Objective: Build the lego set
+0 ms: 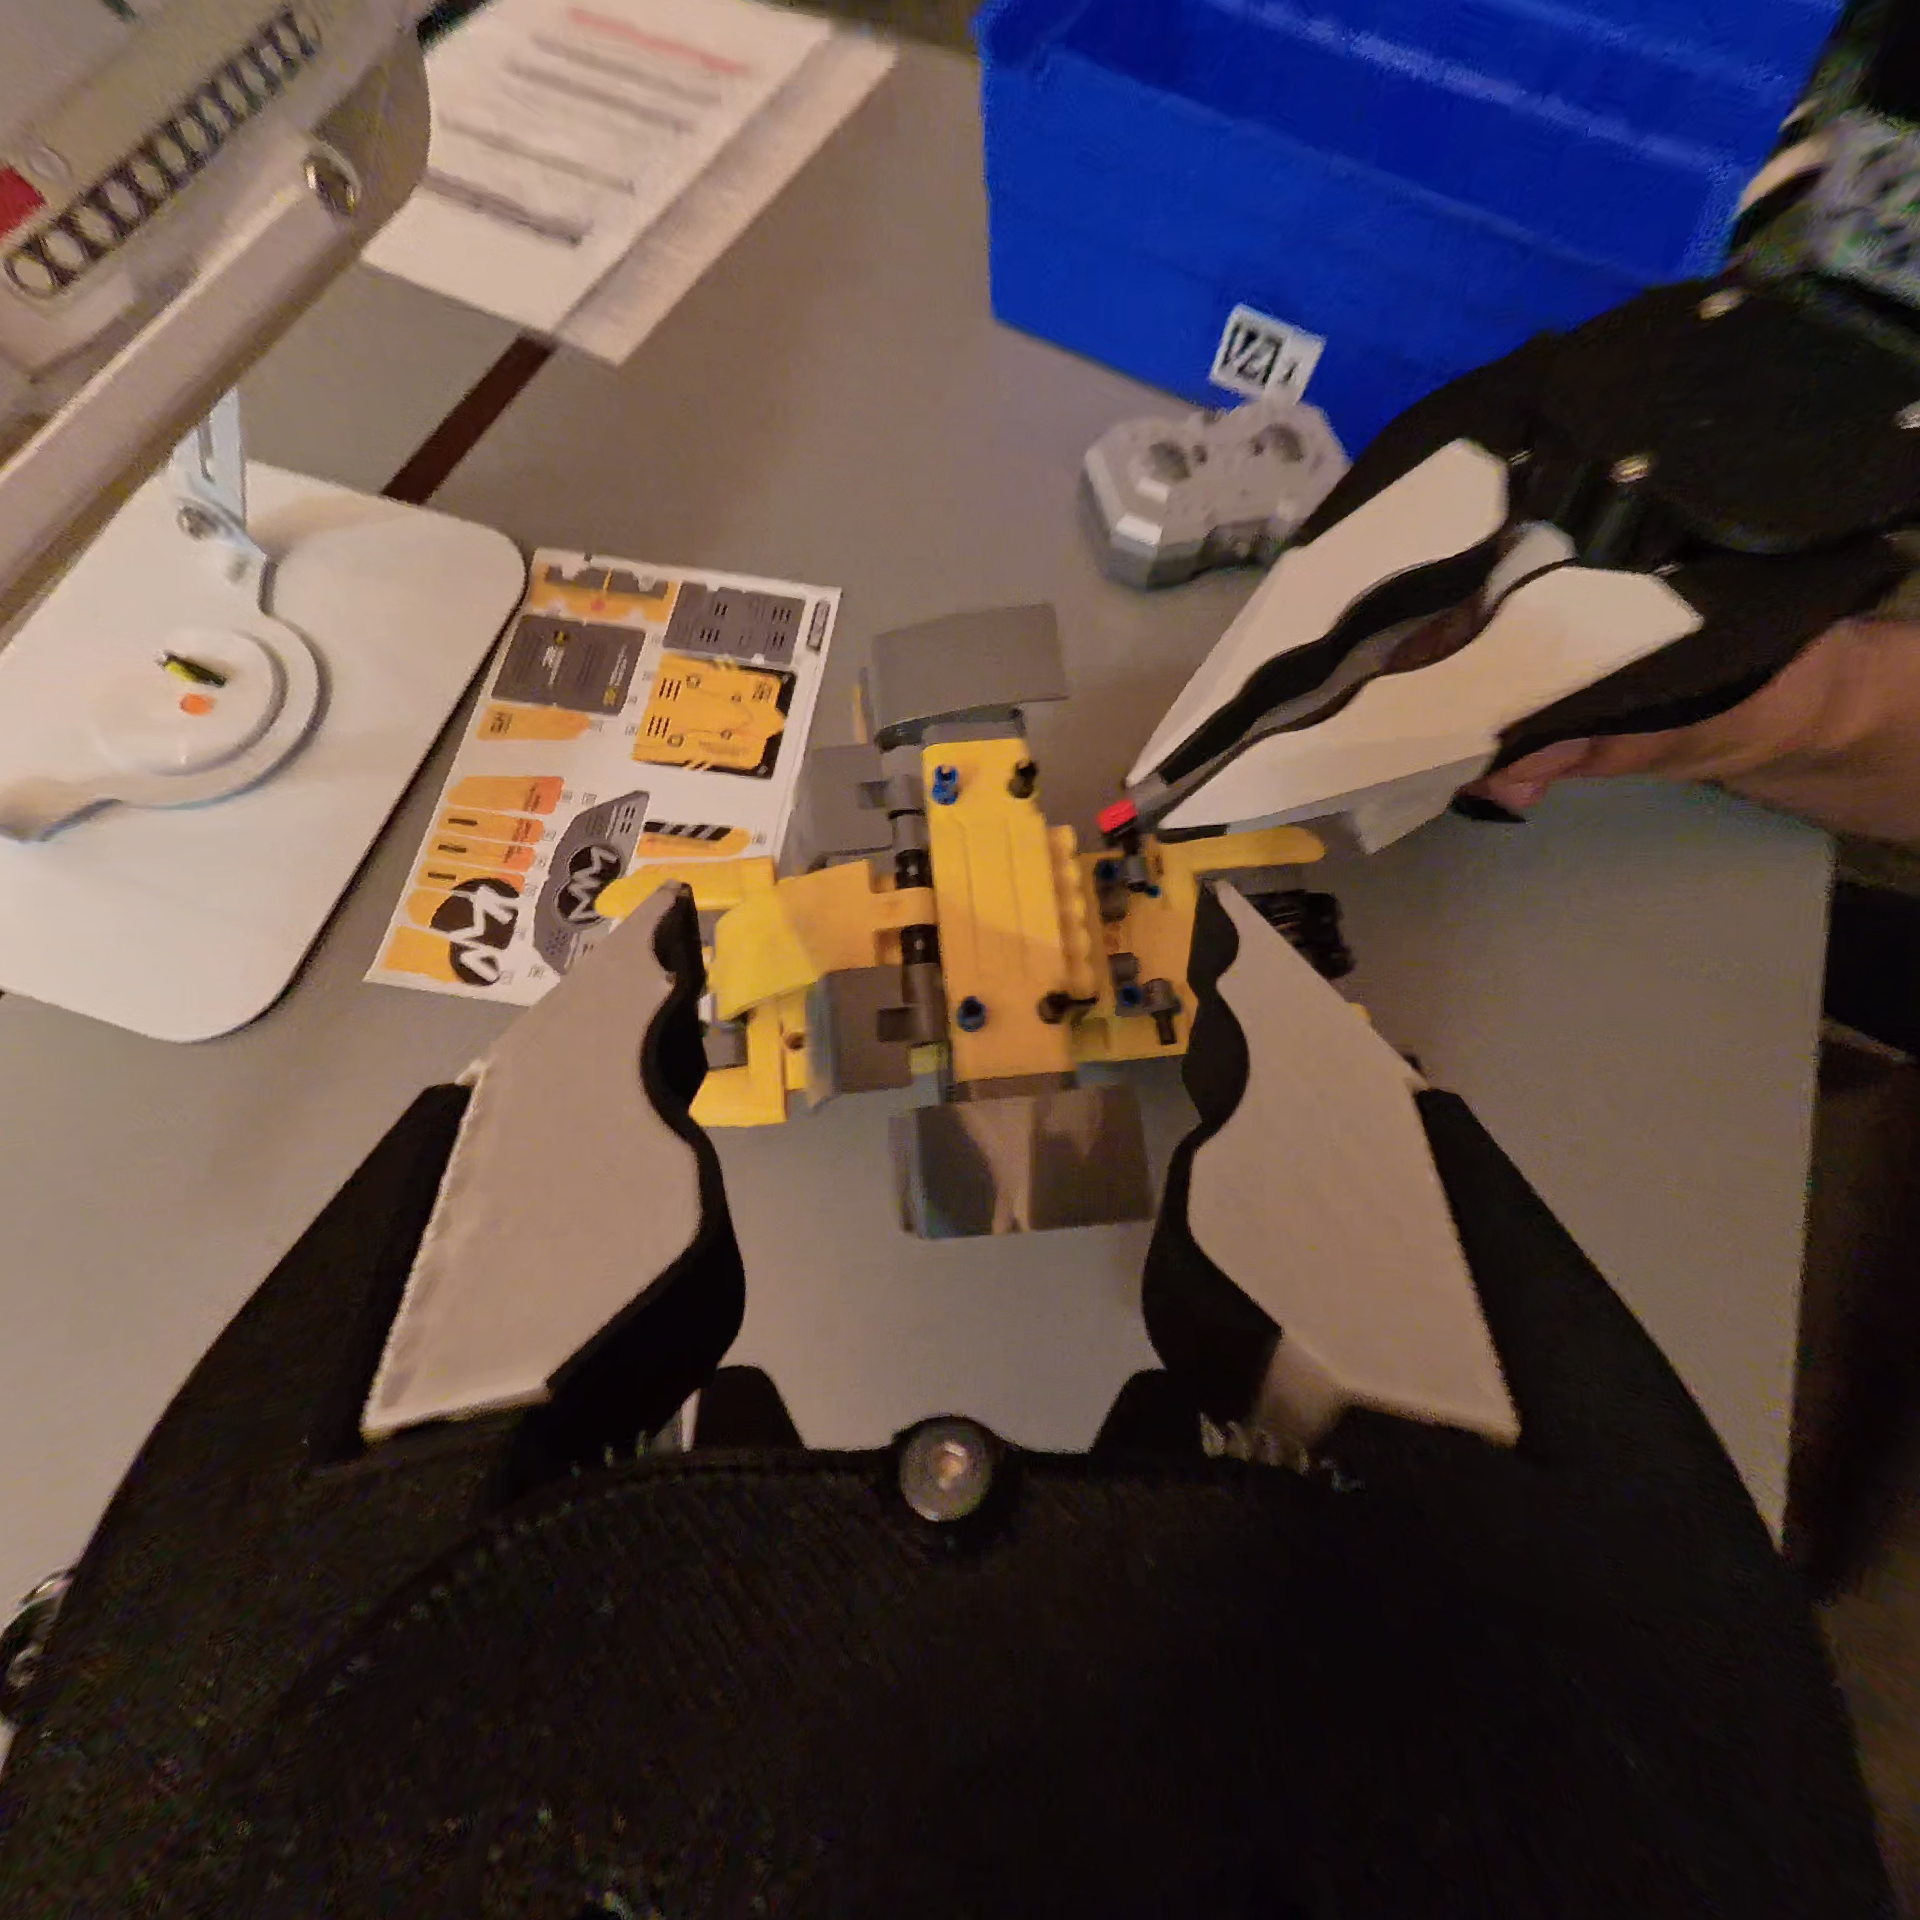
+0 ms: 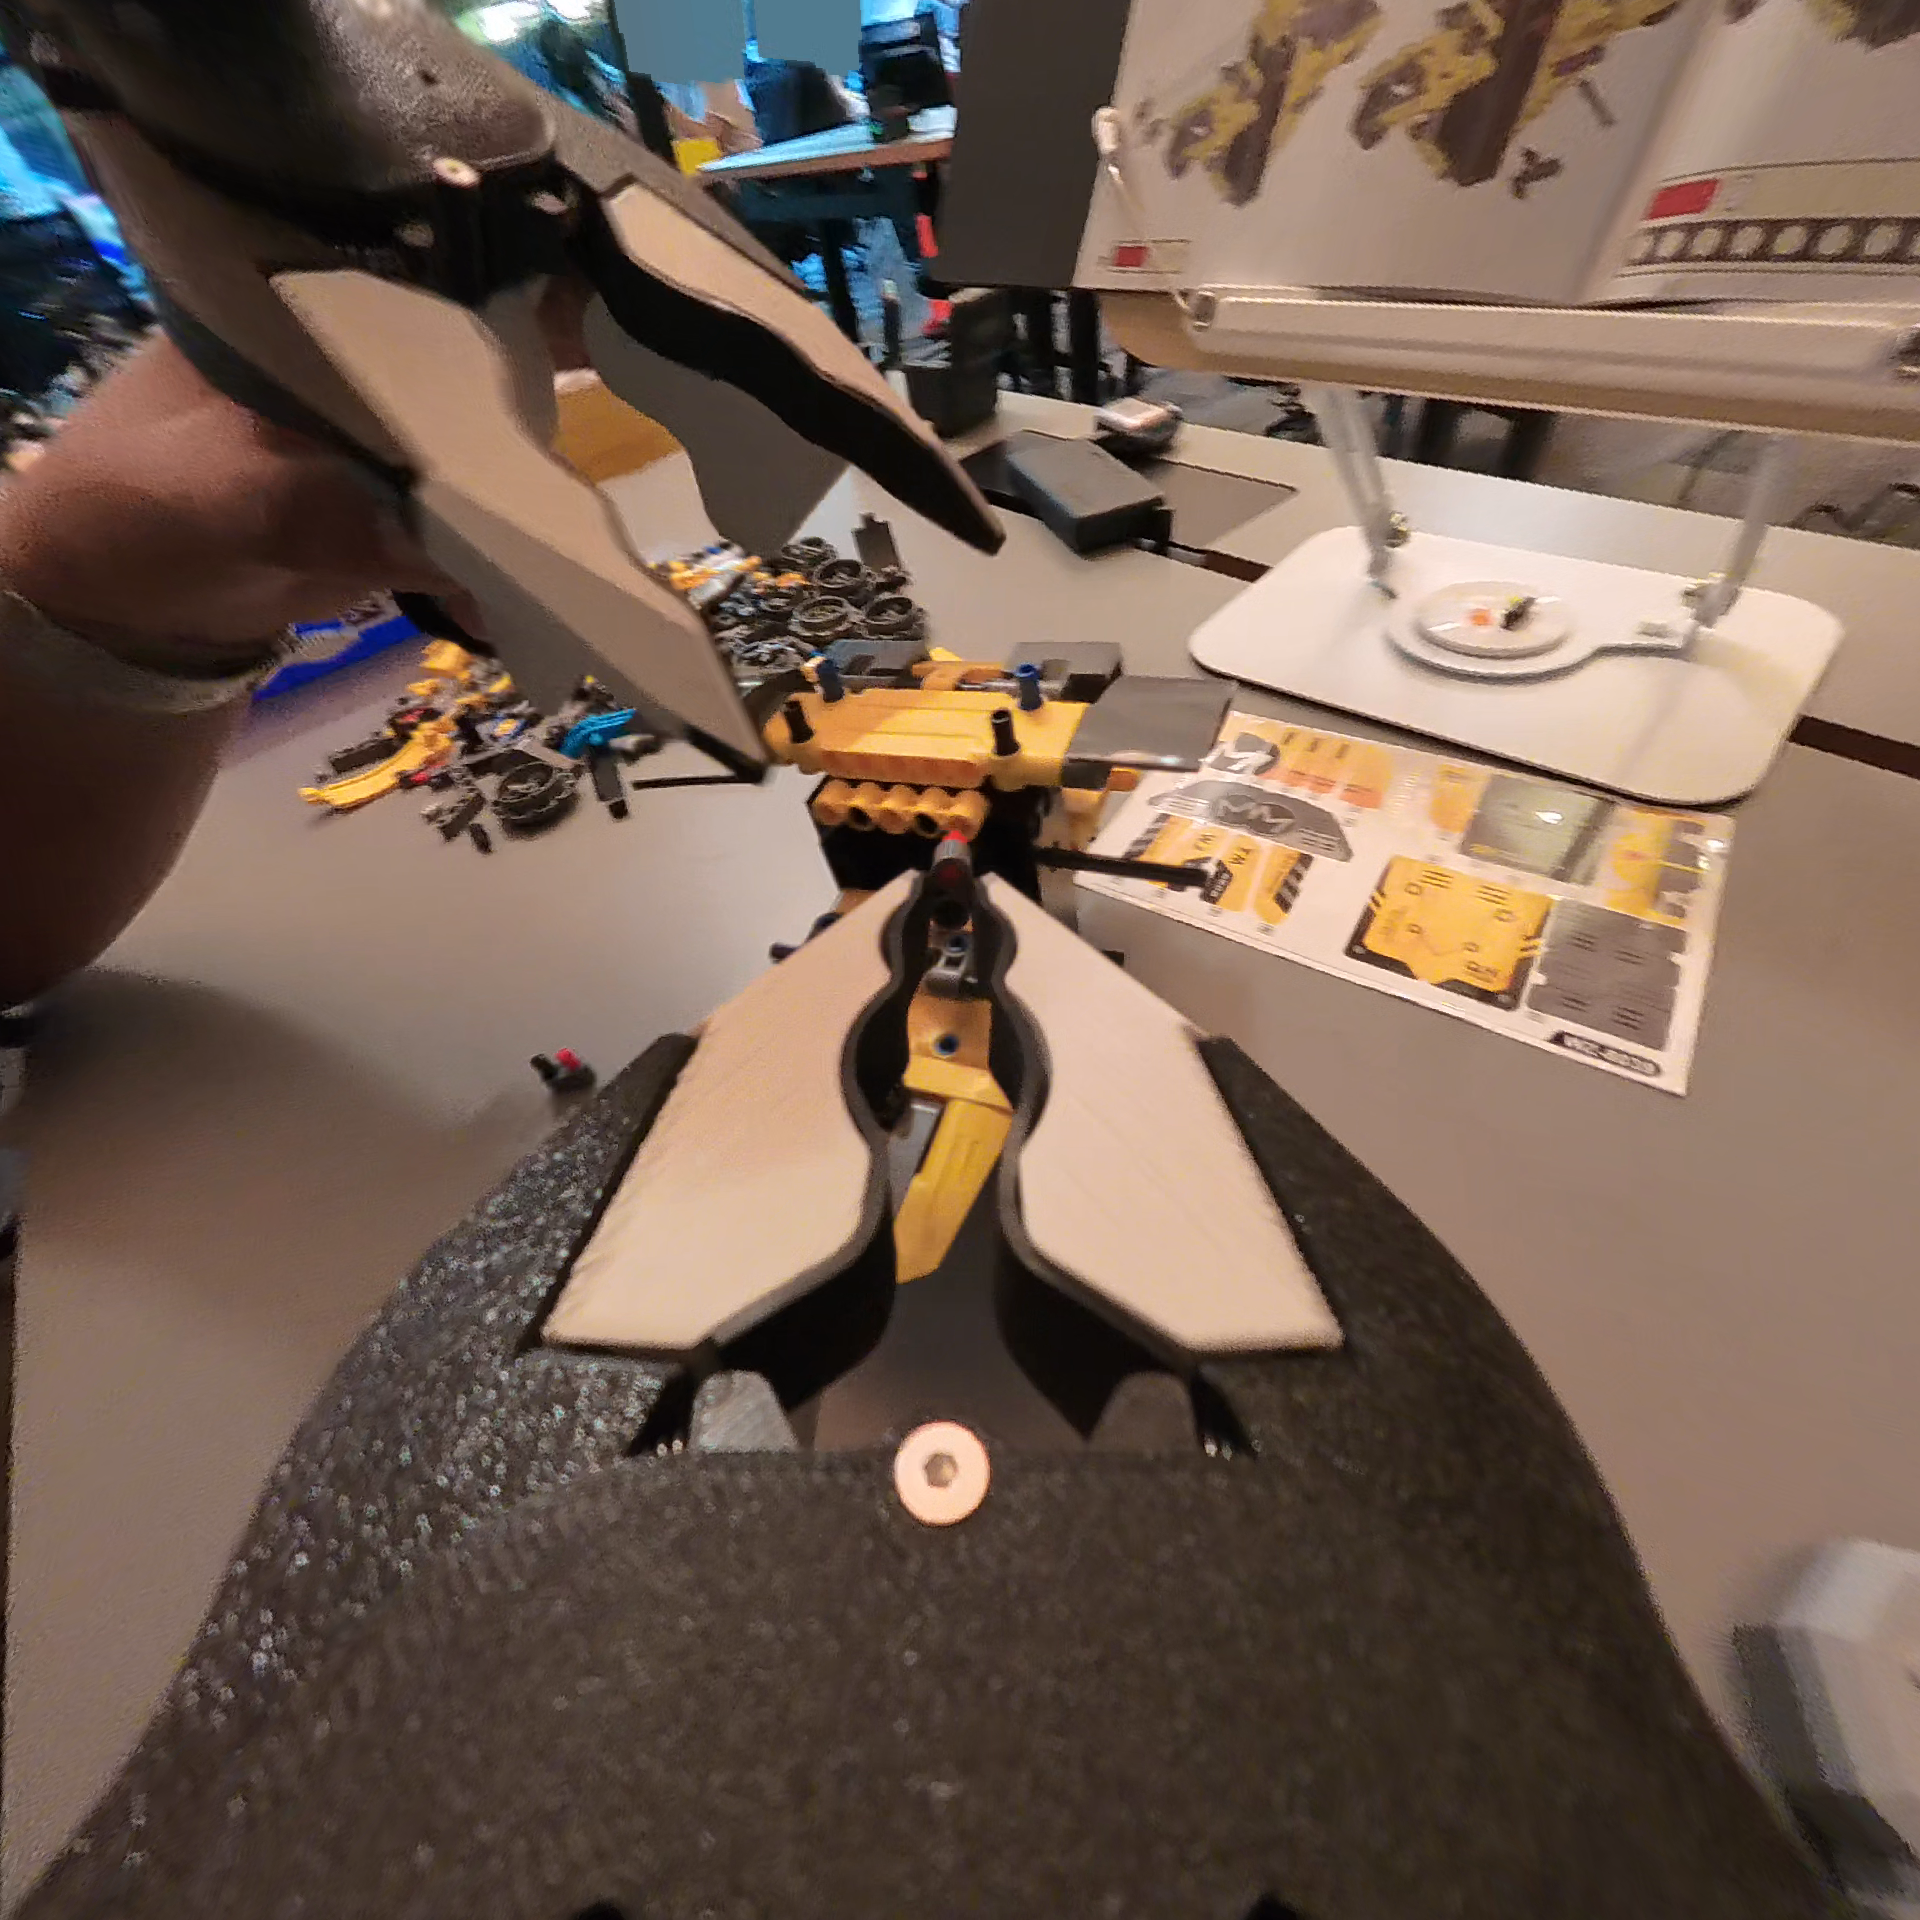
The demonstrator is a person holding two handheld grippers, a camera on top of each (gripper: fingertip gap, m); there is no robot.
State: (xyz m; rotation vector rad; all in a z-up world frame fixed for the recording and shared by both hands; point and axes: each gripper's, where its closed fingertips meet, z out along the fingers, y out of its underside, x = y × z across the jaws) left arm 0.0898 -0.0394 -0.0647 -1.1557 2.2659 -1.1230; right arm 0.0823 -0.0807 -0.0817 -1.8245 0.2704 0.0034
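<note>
A yellow and grey brick-built model [image 1: 997, 894] stands on the grey table [image 1: 883, 416]. My left gripper [image 1: 940, 914] is open, with one finger on each side of the model and the fingertips close against its sides. My right gripper [image 1: 1143, 795] comes in from the right, shut on a small grey pin with a red tip [image 1: 1120, 816], held at the model's right edge. In the right wrist view the right gripper [image 2: 951, 894] pinches that pin [image 2: 951, 868] just in front of the model [image 2: 914, 738]. The open left gripper [image 2: 873, 644] hangs over the model from the left.
A sticker sheet [image 1: 613, 769] lies left of the model, beside a white book stand [image 1: 208, 727]. A blue bin [image 1: 1351, 187] and a grey unit [image 1: 1205, 499] sit behind. A pile of loose parts [image 2: 582, 727] and a small red-tipped piece [image 2: 561, 1065] lie on the table. It is some 20 cm from my right tips to the grey unit [image 1: 1205, 499].
</note>
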